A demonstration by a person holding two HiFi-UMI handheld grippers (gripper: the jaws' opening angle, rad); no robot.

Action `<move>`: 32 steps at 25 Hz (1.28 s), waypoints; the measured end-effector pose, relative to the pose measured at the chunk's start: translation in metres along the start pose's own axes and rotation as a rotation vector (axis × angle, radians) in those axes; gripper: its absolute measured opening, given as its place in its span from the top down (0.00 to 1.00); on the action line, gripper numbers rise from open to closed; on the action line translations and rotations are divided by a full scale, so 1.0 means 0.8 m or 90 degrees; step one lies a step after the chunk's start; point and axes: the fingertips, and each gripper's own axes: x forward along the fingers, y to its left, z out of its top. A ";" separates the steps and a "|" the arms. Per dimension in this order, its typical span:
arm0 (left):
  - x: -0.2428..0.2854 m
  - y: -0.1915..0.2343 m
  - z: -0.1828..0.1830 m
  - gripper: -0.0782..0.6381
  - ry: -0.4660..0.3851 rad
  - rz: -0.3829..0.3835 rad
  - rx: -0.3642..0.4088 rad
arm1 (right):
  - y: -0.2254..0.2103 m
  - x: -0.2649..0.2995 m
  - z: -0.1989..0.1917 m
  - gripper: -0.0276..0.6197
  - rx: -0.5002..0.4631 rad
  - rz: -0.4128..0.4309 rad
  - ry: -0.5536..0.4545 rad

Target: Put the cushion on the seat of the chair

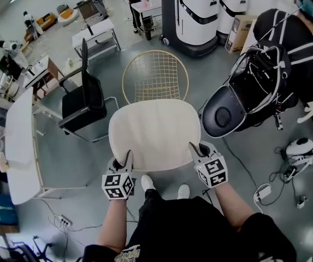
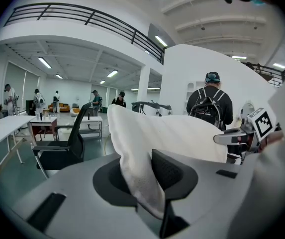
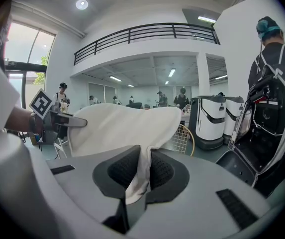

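Observation:
A cream cushion (image 1: 153,134) hangs flat in the air between my two grippers, just in front of a gold wire chair (image 1: 155,76). My left gripper (image 1: 128,158) is shut on the cushion's near left edge; the fabric (image 2: 137,168) is pinched between its jaws. At the near right edge, my right gripper (image 1: 195,148) is shut on a fold of the cushion (image 3: 141,176). The far part of the cushion covers the chair's seat front; only the round wire back shows.
A black office chair (image 1: 82,100) stands left of the wire chair, beside white tables (image 1: 21,146). A person with a backpack (image 1: 295,48) and an open black case (image 1: 230,111) are at the right. Two white machines (image 1: 200,12) stand behind. Cables lie on the floor.

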 end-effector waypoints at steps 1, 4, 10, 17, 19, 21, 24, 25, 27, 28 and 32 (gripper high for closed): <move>0.002 0.002 0.001 0.75 0.000 -0.002 0.001 | 0.000 0.002 0.002 0.89 0.001 -0.002 -0.001; 0.009 0.008 0.006 0.75 0.004 -0.007 0.003 | -0.001 0.009 0.004 0.89 0.006 -0.006 0.003; 0.023 0.033 0.013 0.75 0.009 -0.014 0.002 | 0.004 0.034 0.013 0.89 0.012 -0.012 0.008; 0.041 0.076 0.018 0.75 0.015 -0.023 -0.003 | 0.018 0.074 0.022 0.89 0.016 -0.019 0.020; 0.044 0.091 0.024 0.75 0.019 -0.027 -0.003 | 0.024 0.087 0.031 0.89 0.019 -0.022 0.023; 0.049 0.107 0.031 0.75 0.022 -0.031 -0.003 | 0.030 0.102 0.039 0.89 0.022 -0.025 0.026; 0.057 0.133 0.043 0.75 0.026 -0.034 -0.004 | 0.038 0.125 0.054 0.89 0.026 -0.027 0.029; 0.061 0.143 0.046 0.75 0.027 -0.035 -0.004 | 0.041 0.133 0.058 0.89 0.028 -0.028 0.030; 0.069 0.161 0.048 0.75 0.028 -0.036 -0.004 | 0.047 0.150 0.062 0.89 0.028 -0.029 0.031; 0.073 0.169 0.047 0.75 0.028 -0.038 -0.003 | 0.050 0.159 0.062 0.89 0.029 -0.031 0.032; 0.086 0.206 0.041 0.75 0.027 -0.045 -0.005 | 0.066 0.195 0.061 0.89 0.031 -0.037 0.033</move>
